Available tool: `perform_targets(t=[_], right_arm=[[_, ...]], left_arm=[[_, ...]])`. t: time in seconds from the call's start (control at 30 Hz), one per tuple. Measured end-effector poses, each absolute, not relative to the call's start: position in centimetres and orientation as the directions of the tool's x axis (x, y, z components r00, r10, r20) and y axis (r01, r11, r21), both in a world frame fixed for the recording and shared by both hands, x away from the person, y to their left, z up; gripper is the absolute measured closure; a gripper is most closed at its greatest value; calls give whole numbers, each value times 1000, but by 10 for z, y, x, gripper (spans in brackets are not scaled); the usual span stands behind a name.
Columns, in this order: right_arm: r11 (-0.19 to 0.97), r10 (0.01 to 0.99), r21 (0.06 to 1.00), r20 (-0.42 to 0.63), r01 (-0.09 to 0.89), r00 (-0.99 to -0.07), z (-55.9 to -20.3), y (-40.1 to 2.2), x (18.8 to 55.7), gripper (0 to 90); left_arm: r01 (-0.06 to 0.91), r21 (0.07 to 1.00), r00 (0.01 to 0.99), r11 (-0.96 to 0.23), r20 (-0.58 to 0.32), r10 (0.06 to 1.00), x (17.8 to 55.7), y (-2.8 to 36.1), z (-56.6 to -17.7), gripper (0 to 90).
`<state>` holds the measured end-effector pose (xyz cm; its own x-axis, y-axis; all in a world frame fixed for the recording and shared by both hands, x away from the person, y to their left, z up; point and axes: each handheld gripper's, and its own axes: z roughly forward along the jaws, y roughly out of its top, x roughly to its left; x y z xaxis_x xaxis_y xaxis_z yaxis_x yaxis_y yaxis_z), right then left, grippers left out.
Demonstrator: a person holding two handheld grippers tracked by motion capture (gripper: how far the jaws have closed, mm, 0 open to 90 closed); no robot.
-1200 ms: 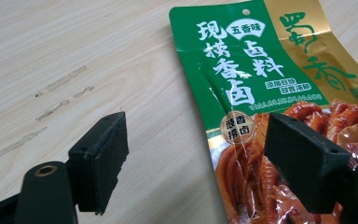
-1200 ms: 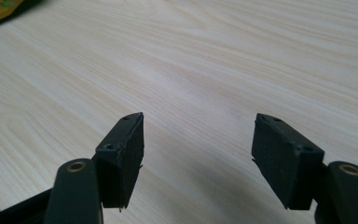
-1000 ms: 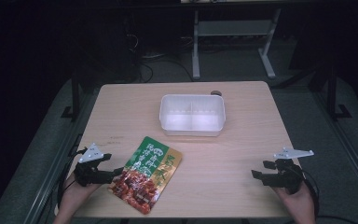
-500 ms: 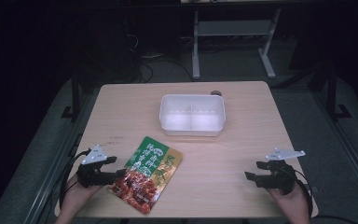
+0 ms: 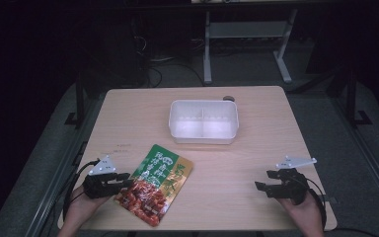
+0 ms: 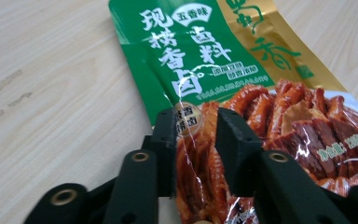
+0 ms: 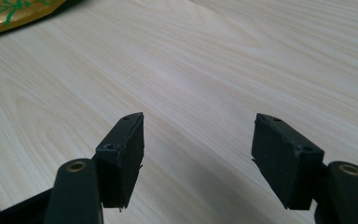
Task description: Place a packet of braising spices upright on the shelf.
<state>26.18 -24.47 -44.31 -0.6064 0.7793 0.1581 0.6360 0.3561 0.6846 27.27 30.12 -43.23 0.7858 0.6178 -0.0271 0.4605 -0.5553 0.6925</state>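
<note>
A green and gold snack packet (image 5: 162, 178) with red meat pictured on it lies flat at the table's front left. In the left gripper view the packet (image 6: 205, 51) runs up between my left gripper's (image 6: 196, 123) jaws, which have just been closing; its wrinkled near corner is pinched between the pads. From above, the left gripper (image 5: 125, 180) lies at the packet's left edge. My right gripper (image 5: 263, 180) rests at the front right, jaws wide apart over bare wood (image 7: 198, 126), nothing between them. A corner of the packet (image 7: 9, 14) shows far off.
A white two-compartment tray (image 5: 203, 139) stands mid-table toward the back, with nothing in it. A small dark round object (image 5: 228, 98) sits just behind it. The wooden table (image 5: 256, 148) is bare between tray and grippers. Dark floor and metal stands surround the table.
The left gripper's jaws have come together onto the packet's near corner. The right gripper has shifted slightly left and toward the front edge.
</note>
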Motion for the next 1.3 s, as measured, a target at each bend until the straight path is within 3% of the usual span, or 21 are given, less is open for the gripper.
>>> perform_targets(t=[0.2, 0.43, 1.0, 1.3], right_arm=[[388, 742, 696, 154, 604, -653, -432, -219, 270, 341], [429, 692, 697, 155, 574, -705, -418, -180, 289, 359], [539, 594, 640, 172, 548, -786, -406, -87, 338, 366], [615, 567, 564, 169, 551, -806, -413, -45, 361, 361]], left_arm=[[465, 674, 798, -574, -38, 602, 273, 303, -433, 834], [459, 647, 818, -609, -40, 574, 272, 300, -436, 885], [470, 590, 839, -657, -66, 540, 274, 297, -444, 885], [472, 579, 841, -665, -69, 537, 275, 296, -447, 880]])
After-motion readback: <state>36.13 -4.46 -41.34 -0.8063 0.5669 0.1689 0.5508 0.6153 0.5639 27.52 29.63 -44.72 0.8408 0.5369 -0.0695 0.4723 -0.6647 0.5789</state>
